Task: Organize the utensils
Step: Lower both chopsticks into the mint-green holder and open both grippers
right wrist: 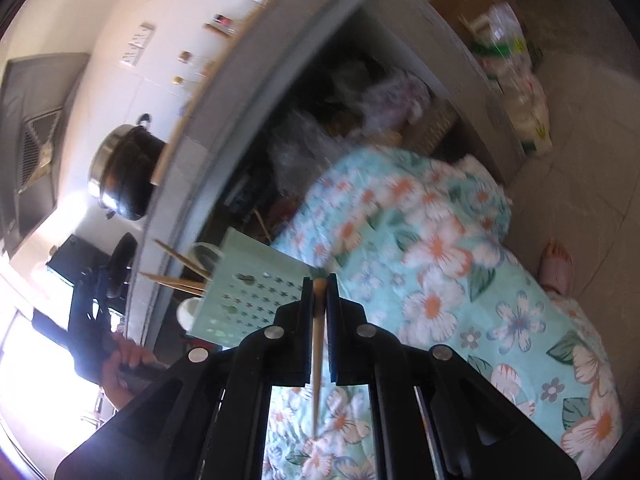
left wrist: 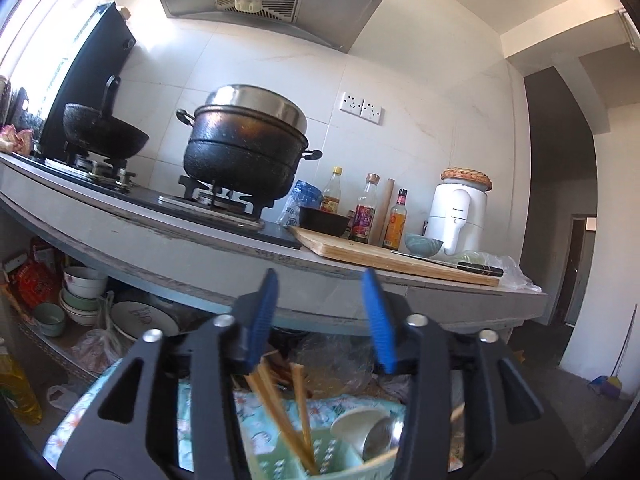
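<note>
A pale green perforated utensil holder point(left wrist: 280, 456) stands on a floral cloth point(left wrist: 208, 404) below my left gripper point(left wrist: 320, 312), which is open and empty above it. The holder contains wooden chopsticks point(left wrist: 276, 408), a white spoon point(left wrist: 356, 420) and a metal spoon point(left wrist: 380, 436). In the right wrist view the holder point(right wrist: 248, 292) shows with chopsticks point(right wrist: 176, 280) sticking out to the left. My right gripper point(right wrist: 319, 280) is shut on one wooden chopstick point(right wrist: 317, 360), held next to the holder's side above the floral cloth point(right wrist: 440, 280).
A kitchen counter point(left wrist: 160, 236) runs ahead with a black pot point(left wrist: 244, 152), a wok point(left wrist: 100, 132), a cutting board point(left wrist: 380, 256) with a knife point(left wrist: 472, 267), bottles and a white appliance point(left wrist: 460, 216). Bowls and plates point(left wrist: 84, 296) sit on the shelf beneath.
</note>
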### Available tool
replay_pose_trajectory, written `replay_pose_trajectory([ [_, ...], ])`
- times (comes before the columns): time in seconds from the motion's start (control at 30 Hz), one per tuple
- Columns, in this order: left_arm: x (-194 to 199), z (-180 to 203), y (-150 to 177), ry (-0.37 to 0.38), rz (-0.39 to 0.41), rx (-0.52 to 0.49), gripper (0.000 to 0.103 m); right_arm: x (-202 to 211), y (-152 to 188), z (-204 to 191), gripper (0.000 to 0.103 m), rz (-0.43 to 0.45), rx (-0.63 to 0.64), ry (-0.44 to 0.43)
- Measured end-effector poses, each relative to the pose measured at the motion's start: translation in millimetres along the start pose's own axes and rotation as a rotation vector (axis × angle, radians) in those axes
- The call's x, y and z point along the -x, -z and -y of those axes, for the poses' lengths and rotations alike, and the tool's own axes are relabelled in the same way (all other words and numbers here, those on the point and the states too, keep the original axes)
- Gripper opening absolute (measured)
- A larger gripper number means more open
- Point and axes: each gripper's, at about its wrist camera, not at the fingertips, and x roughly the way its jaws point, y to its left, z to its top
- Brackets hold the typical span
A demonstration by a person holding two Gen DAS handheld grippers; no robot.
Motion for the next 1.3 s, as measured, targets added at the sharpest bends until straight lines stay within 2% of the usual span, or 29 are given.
replay_pose_trajectory([
  [0.1, 22, -4, 0, 0.004, -0.036, -0.02, 0.058, 14, -13, -28, 0.006, 0.045, 0.077, -0.032],
  [0.27, 60, -7, 19, 0.048, -0.162, -0.087, 0.077, 27, -39, -94, 0.006, 0.114, 0.247, -0.101],
  [0.37, 80, -9, 35, 0.071, -0.237, -0.114, 0.085, 28, -54, -136, 0.006, 0.151, 0.335, -0.148],
  [0.53, 104, -16, 57, 0.054, -0.334, -0.151, 0.09, 20, -78, -202, 0.006, 0.218, 0.46, -0.214],
  [0.7, 116, -23, 67, 0.013, -0.377, -0.163, 0.092, -8, -81, -246, 0.006, 0.255, 0.581, -0.182],
  [0.83, 120, -23, 69, 0.004, -0.383, -0.175, 0.093, -42, -68, -257, 0.006, 0.254, 0.657, -0.13],
  [1.0, 120, -19, 69, 0.027, -0.39, -0.163, 0.094, -77, -44, -250, 0.006, 0.238, 0.716, -0.08],
  [1.13, 118, -14, 73, 0.043, -0.4, -0.154, 0.094, -103, -20, -236, 0.006, 0.157, 0.772, -0.032],
  [1.2, 118, -12, 74, 0.048, -0.403, -0.153, 0.094, -106, -12, -230, 0.007, 0.117, 0.781, -0.035],
  [1.27, 116, -10, 76, 0.051, -0.407, -0.153, 0.094, -100, -10, -223, 0.017, 0.103, 0.761, -0.046],
  [1.3, 116, -9, 76, 0.051, -0.407, -0.152, 0.094, -94, -10, -219, 0.029, 0.111, 0.744, -0.054],
])
